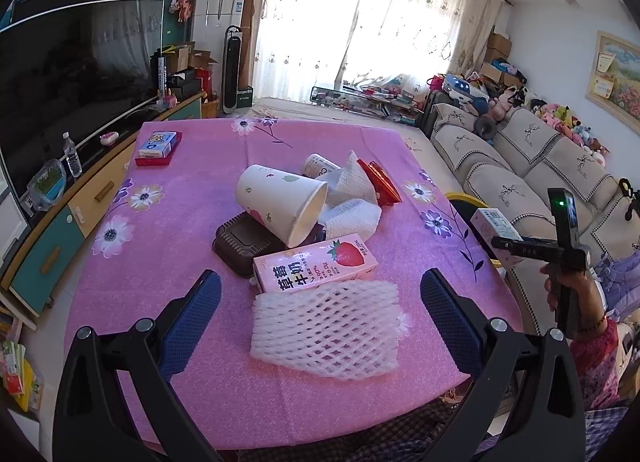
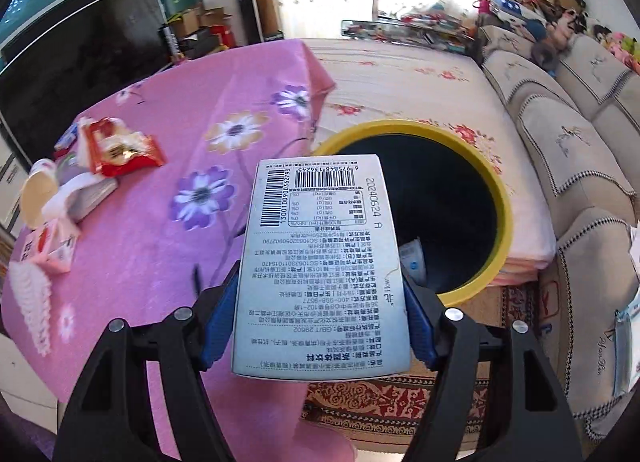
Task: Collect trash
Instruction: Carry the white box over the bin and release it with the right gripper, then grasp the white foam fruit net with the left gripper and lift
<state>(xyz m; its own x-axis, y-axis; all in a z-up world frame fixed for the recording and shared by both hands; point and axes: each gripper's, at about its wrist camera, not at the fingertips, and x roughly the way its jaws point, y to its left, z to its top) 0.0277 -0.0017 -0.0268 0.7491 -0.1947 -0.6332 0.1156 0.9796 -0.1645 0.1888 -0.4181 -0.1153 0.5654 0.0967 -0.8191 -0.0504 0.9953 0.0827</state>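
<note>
The right gripper (image 2: 320, 326) squeezes a drink carton (image 2: 320, 262) by its sides, near the yellow bin (image 2: 502, 197). The carton's long side points ahead, its far end over the near rim. Let go too soon and it might hit the rim and fall outside. The left gripper (image 1: 320, 314) is wide open, holding nothing, over the foam net (image 1: 326, 328) on the pink table (image 1: 200, 189).

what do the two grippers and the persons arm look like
Both the left gripper and right gripper have black plastic linkages with silver rivets and blue textured finger pads. The right hand wears a red bead bracelet and pink patterned sleeve.
</note>
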